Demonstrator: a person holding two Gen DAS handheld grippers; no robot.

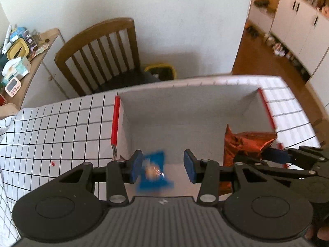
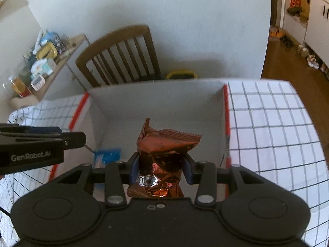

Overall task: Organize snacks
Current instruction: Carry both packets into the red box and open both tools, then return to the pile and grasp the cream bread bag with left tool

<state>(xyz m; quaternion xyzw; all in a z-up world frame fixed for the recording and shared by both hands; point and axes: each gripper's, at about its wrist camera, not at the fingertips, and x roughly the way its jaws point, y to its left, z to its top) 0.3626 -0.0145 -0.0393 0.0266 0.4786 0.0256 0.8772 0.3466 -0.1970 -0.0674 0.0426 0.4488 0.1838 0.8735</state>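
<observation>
Both grippers over the box, one snack clamped, one loose.

Right gripper [image 2: 160, 169] is clamped on a copper foil pack [image 2: 164, 150], pads squeezing its lower half while the crinkled top sticks up above the jaws, right over the open white box [image 2: 158, 100]. Left gripper [image 1: 163, 165] has its jaws apart with a gap on both sides of the blue pack [image 1: 155, 170], which looks blurred and sits below and between the pads, down inside the box; can't tell if it's resting on the box floor or in mid-air. The box has red tape [image 1: 115, 119] down its corner edges and stands on a white cloth with a black grid [image 2: 273, 123]. Behind the table there's a wooden chair [image 1: 100, 55], a yellow bin [image 1: 162, 71] by the wall, and a cluttered side shelf [image 2: 43, 61] off to the left.
</observation>
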